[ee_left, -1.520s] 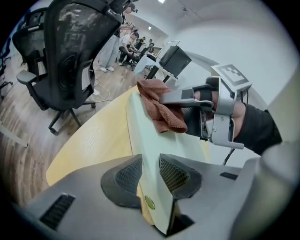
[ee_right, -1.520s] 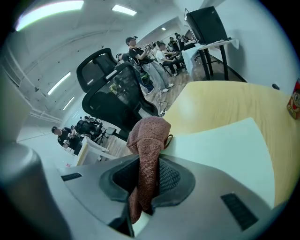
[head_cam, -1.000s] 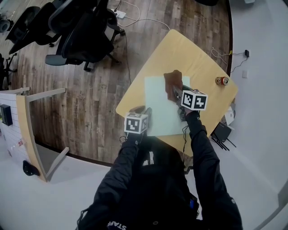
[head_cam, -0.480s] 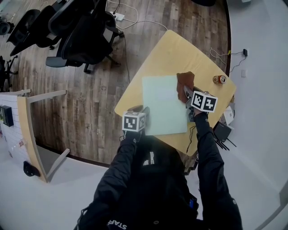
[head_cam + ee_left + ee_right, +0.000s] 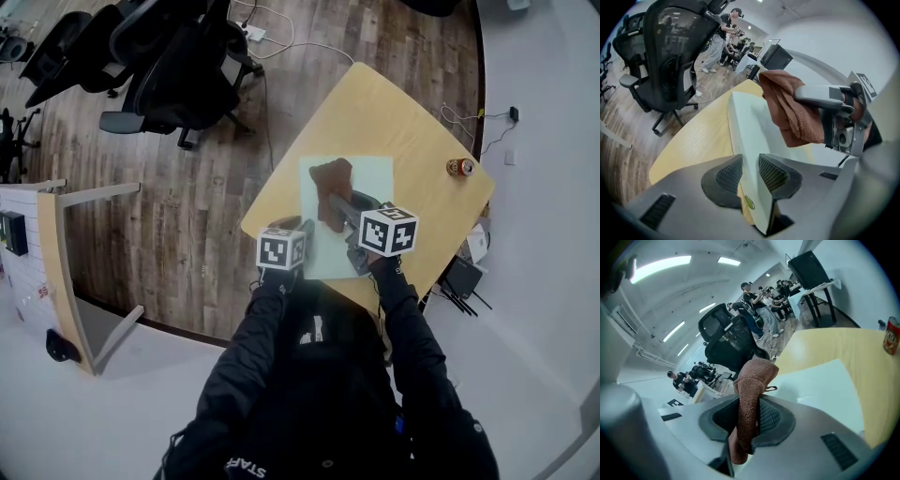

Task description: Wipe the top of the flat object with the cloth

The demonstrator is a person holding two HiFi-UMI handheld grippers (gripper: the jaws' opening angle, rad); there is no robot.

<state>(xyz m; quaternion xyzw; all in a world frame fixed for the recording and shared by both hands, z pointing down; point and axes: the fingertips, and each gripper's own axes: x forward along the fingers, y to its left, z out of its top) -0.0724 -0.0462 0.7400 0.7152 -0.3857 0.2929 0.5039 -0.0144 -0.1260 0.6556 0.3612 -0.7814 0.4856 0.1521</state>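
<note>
Back from the flat object's right edge, the right gripper [image 5: 747,414] now sits over its middle, clenched on the brown cloth [image 5: 752,376], which drapes onto the pale green flat object [image 5: 370,178]. The left gripper [image 5: 750,174] clamps that object's near left corner, steadying it on the yellow table [image 5: 375,103]. Wiping well likely means pressing the cloth flat, overlapping each pass, and keeping the left hold firm.
</note>
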